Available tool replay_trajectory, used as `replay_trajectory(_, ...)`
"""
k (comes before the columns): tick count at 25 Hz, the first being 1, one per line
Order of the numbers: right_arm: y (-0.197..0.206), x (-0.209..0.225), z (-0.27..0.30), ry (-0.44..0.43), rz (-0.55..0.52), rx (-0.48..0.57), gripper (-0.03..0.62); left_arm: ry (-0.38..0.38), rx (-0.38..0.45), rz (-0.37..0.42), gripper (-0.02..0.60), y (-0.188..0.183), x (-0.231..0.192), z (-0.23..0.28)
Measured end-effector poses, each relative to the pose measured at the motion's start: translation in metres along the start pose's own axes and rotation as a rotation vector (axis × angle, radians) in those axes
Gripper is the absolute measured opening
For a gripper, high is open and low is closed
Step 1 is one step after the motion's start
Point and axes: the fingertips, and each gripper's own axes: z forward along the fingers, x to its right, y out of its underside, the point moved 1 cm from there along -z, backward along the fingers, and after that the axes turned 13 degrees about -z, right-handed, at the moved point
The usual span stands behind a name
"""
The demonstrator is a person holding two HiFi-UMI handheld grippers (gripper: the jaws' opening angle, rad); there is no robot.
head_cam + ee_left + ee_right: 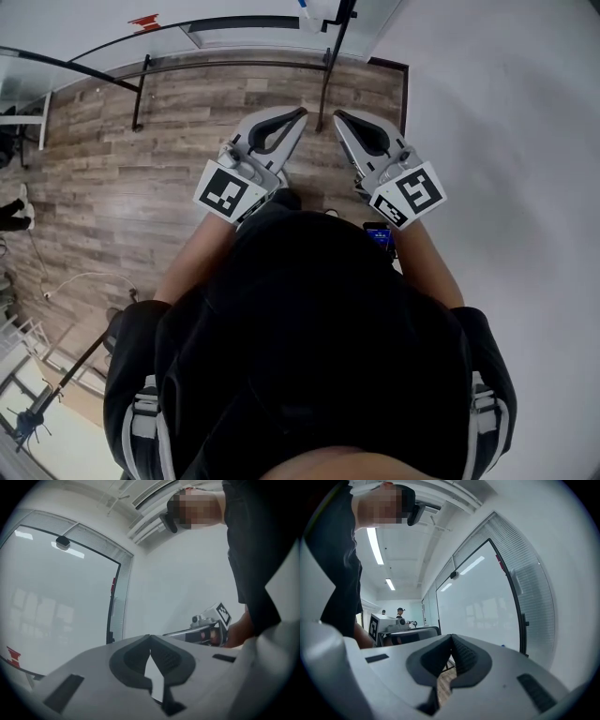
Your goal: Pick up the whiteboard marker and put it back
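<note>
No whiteboard marker shows clearly in any view. A small blue thing (304,6) sits at the top edge of the head view by the glass whiteboard (234,22), too small to identify. My left gripper (302,112) and right gripper (337,114) are held side by side in front of the person's chest, tips pointing at the board. Both are shut with nothing between the jaws. In the left gripper view the left gripper (150,638) has its pads touching, with the right gripper (211,624) beside it. The right gripper (451,637) faces the whiteboard (487,602).
The board's black stand legs (138,103) rest on the wooden floor (112,197). A white wall (506,112) runs along the right. A white cable (70,279) and a tripod (37,403) lie at the lower left. Two people (399,613) stand far off.
</note>
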Motion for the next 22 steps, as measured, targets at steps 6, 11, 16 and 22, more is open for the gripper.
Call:
replay_trajectory(6,-0.004,0.008,0.036,0.031,-0.002,-0.012,-0.006,0.035,0.000,-0.014,0.005,-0.009,-0.036,-0.002)
replay_trajectory(11,-0.005,0.010,0.060,0.062,0.000,-0.023,-0.005,0.058,-0.005,-0.025,0.005,-0.014,-0.062,-0.007)
replay_trajectory(16,-0.007,0.010,0.086,0.101,0.005,-0.029,-0.006,0.085,-0.005,-0.025,0.005,-0.021,-0.087,-0.014)
replay_trajectory(22,-0.010,0.009,0.108,0.126,0.017,-0.031,-0.006,0.111,-0.012,-0.025,0.005,-0.029,-0.105,-0.020)
